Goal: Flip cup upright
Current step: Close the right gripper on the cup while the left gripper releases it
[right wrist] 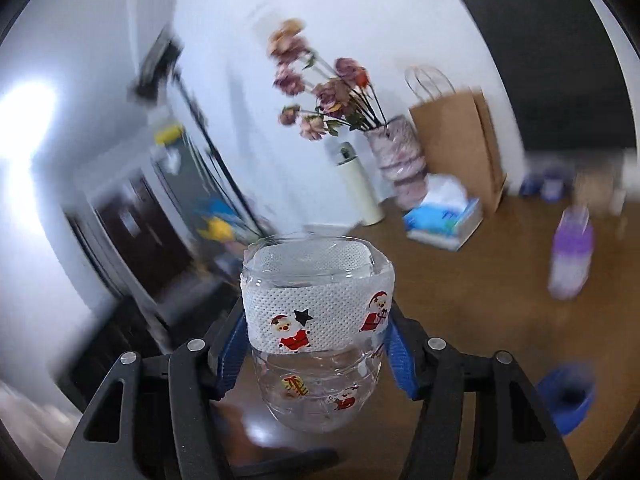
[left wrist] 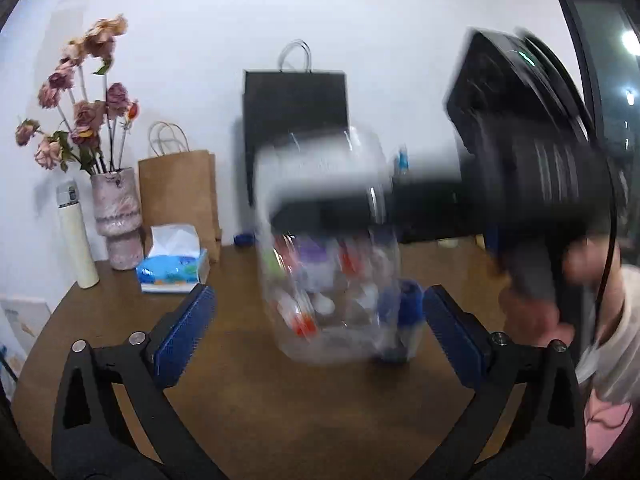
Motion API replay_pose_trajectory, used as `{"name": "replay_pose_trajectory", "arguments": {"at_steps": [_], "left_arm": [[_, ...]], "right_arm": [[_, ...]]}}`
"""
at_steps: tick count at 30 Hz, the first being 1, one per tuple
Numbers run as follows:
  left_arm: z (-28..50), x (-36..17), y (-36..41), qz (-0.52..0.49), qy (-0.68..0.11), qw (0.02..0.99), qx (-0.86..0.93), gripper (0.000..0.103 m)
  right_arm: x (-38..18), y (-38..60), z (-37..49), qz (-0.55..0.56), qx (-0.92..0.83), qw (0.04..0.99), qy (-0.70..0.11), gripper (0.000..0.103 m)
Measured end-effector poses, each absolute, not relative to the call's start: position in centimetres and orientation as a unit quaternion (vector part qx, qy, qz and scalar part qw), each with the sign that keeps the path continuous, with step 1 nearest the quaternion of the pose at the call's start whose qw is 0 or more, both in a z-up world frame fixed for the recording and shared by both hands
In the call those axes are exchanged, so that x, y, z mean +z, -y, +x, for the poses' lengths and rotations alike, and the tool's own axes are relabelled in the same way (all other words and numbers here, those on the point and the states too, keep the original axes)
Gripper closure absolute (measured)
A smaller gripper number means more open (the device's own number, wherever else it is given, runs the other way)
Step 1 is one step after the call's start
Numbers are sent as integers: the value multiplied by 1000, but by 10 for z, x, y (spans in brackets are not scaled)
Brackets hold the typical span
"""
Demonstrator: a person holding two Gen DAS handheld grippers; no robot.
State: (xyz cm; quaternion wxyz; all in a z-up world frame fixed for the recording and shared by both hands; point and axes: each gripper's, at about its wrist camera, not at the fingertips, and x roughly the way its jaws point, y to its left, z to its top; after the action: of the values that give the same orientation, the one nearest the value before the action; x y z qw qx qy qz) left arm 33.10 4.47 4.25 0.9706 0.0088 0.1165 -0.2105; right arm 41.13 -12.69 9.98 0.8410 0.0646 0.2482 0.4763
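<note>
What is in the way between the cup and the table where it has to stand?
Nothing visible. The right gripper holds the clear Santa cup above bare brown table. The tissue box and purple bottle sit farther back, off to the side.

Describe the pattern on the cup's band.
White mesh band with red Santa stickers and a black star; clearest in the right wrist view.
</note>
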Motion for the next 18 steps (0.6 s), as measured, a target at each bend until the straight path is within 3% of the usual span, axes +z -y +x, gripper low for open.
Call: {"name": "replay_pose_trajectory", "arguments": {"at_steps": [2,3,4,9,18], "left_arm": [[343,49,-53,-8,-106,967,-232,8],[350,50,-52,5,-112,963,-244,19],[355,50,-50,16,-105,964,-243,45],[384,46,-37,48,-88,970,-221,45],[404,10,-12,60,-143,963,-221,45]], "right_arm": [[99,111,404,-18,453,865,-214,38],[100,107,402,-47,443,875,-191,37],[102,105,401,-63,440,879,-173,37],[102,106,421,-112,441,882,-123,36],[56,124,459,-72,453,872,-173,35]]}}
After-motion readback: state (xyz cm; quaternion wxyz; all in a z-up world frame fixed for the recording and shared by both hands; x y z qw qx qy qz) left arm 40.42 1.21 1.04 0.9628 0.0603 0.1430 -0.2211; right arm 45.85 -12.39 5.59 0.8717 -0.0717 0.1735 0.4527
